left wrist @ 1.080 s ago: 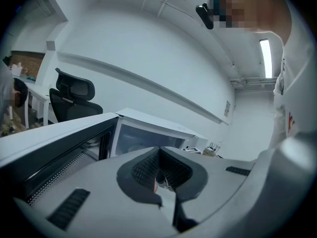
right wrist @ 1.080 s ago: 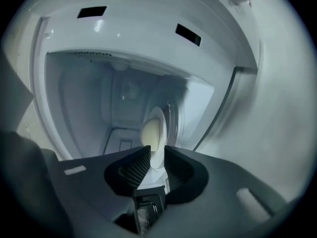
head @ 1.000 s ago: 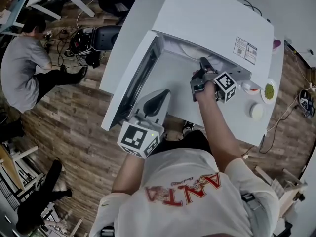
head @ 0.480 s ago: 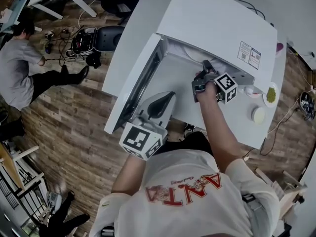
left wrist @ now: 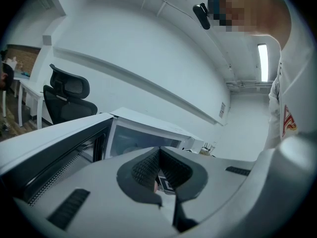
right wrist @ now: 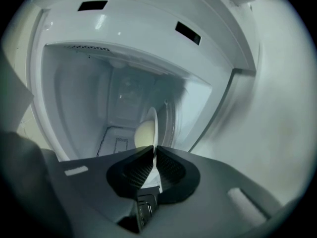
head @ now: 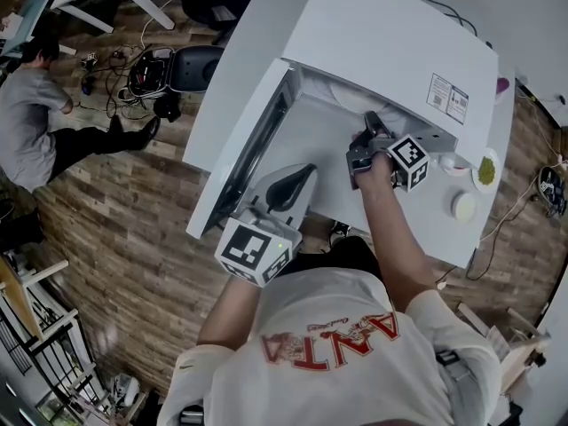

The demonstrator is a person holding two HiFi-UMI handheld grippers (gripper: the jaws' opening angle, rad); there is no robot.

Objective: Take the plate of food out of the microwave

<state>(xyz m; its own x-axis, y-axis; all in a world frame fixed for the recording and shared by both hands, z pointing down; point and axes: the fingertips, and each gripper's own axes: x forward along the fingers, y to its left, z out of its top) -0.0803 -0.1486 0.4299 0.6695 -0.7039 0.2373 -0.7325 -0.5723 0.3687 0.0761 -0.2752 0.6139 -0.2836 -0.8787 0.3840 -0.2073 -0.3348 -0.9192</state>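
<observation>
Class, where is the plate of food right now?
In the right gripper view the plate shows edge-on at centre, inside the microwave, its near rim between the jaws of the right gripper, which have just been closing on it.

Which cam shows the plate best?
Right gripper view: plate rim sits between the right gripper's jaws, which have just been closing on it. Head view: hidden inside the microwave. Left gripper view: not visible.
</observation>
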